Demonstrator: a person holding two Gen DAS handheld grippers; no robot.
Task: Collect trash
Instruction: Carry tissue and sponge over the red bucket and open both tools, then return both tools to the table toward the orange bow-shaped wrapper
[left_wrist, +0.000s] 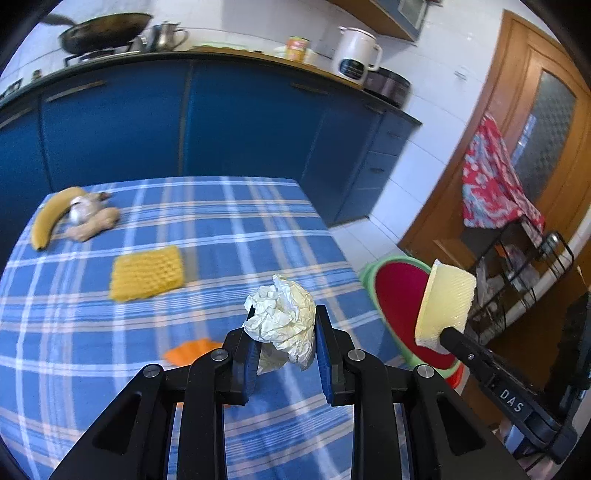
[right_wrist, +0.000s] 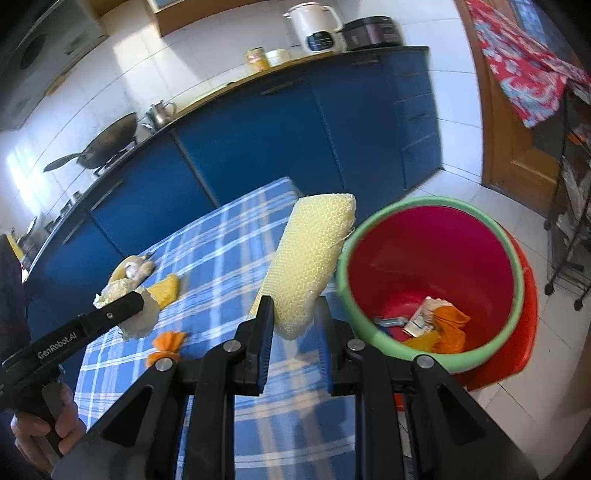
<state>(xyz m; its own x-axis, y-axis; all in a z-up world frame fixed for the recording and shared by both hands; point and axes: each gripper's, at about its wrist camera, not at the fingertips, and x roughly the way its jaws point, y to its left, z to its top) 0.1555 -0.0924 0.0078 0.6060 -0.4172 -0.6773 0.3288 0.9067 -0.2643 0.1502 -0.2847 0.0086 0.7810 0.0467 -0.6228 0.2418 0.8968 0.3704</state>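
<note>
My left gripper (left_wrist: 283, 325) is shut on a crumpled white paper ball (left_wrist: 282, 317) and holds it above the blue checked tablecloth (left_wrist: 110, 332). My right gripper (right_wrist: 293, 314) is shut on a pale yellow sponge (right_wrist: 310, 258) and holds it beside the rim of the red bin with a green rim (right_wrist: 436, 266); the sponge (left_wrist: 447, 306) and bin (left_wrist: 400, 284) also show in the left wrist view. The bin holds orange and paper scraps (right_wrist: 439, 321). An orange wrapper (left_wrist: 192, 350) lies on the table under my left gripper.
A yellow knitted cloth (left_wrist: 147, 273), a banana (left_wrist: 51, 218), ginger (left_wrist: 96, 223) and garlic (left_wrist: 79, 210) lie on the table. Blue cabinets (left_wrist: 184, 118) stand behind. A wire rack (left_wrist: 517, 273) with a red cloth (left_wrist: 491, 181) stands right of the bin.
</note>
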